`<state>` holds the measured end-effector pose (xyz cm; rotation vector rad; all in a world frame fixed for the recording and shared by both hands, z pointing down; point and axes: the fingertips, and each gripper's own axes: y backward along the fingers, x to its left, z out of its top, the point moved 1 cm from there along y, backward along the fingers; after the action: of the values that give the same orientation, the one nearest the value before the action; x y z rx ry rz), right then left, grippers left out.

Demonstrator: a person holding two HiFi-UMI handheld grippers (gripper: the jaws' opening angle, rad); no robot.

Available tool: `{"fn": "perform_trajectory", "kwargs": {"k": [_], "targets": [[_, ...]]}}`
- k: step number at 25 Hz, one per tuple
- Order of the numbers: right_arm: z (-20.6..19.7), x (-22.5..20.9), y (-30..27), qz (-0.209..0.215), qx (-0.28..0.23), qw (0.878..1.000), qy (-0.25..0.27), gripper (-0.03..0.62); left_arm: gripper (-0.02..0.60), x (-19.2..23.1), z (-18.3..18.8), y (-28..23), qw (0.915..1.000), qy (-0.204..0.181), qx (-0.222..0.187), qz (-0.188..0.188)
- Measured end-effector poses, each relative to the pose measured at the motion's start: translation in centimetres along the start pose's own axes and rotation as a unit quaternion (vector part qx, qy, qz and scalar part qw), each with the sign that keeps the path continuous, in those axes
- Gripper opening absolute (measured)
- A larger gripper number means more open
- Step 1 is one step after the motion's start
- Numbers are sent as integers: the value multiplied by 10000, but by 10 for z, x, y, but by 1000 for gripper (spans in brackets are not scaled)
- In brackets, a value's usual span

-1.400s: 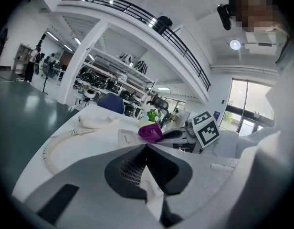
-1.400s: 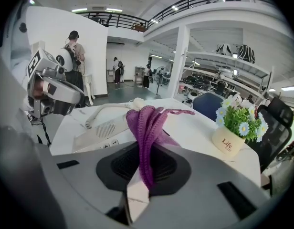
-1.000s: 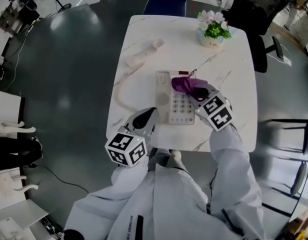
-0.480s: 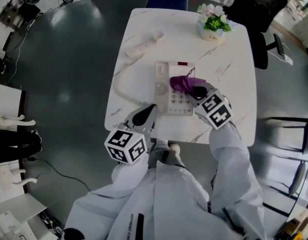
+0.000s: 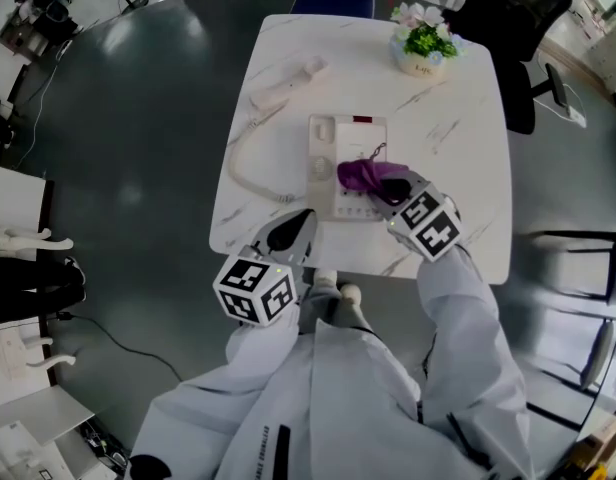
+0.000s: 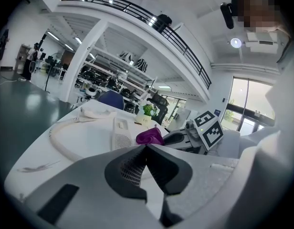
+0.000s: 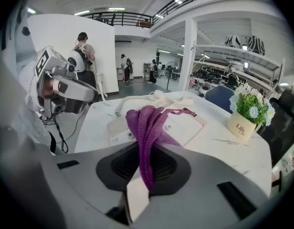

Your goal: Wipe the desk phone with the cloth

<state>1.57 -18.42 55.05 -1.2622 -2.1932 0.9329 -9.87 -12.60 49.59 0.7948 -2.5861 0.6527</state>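
Observation:
The white desk phone (image 5: 333, 153) lies mid-table, its handset (image 5: 286, 82) off the cradle at the far left, joined by a curly cord (image 5: 244, 176). My right gripper (image 5: 386, 188) is shut on a purple cloth (image 5: 360, 174) that rests on the keypad, over the phone's near right part. In the right gripper view the cloth (image 7: 146, 124) hangs from between the jaws above the phone (image 7: 180, 125). My left gripper (image 5: 290, 234) hovers at the table's near edge, left of the phone, shut and empty. The left gripper view shows its closed tips (image 6: 146, 149), with the cloth (image 6: 149, 136) beyond them.
A small flower pot (image 5: 420, 50) stands at the far right of the white marble table (image 5: 458, 158). Dark floor surrounds the table, with a black chair (image 5: 528, 58) at its far right. People stand in the background (image 7: 85, 46).
The right gripper has dragged the cloth along the keypad toward the phone's near end. The left gripper has stayed by the table's near edge.

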Motion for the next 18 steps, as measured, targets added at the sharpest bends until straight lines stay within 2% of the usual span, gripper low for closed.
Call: {"fn": "perform_trajectory", "kwargs": {"k": [18], "targets": [[-17, 31, 6, 251, 193, 9995, 93, 38, -3, -13, -11, 13, 10000, 19, -24, 40]]}}
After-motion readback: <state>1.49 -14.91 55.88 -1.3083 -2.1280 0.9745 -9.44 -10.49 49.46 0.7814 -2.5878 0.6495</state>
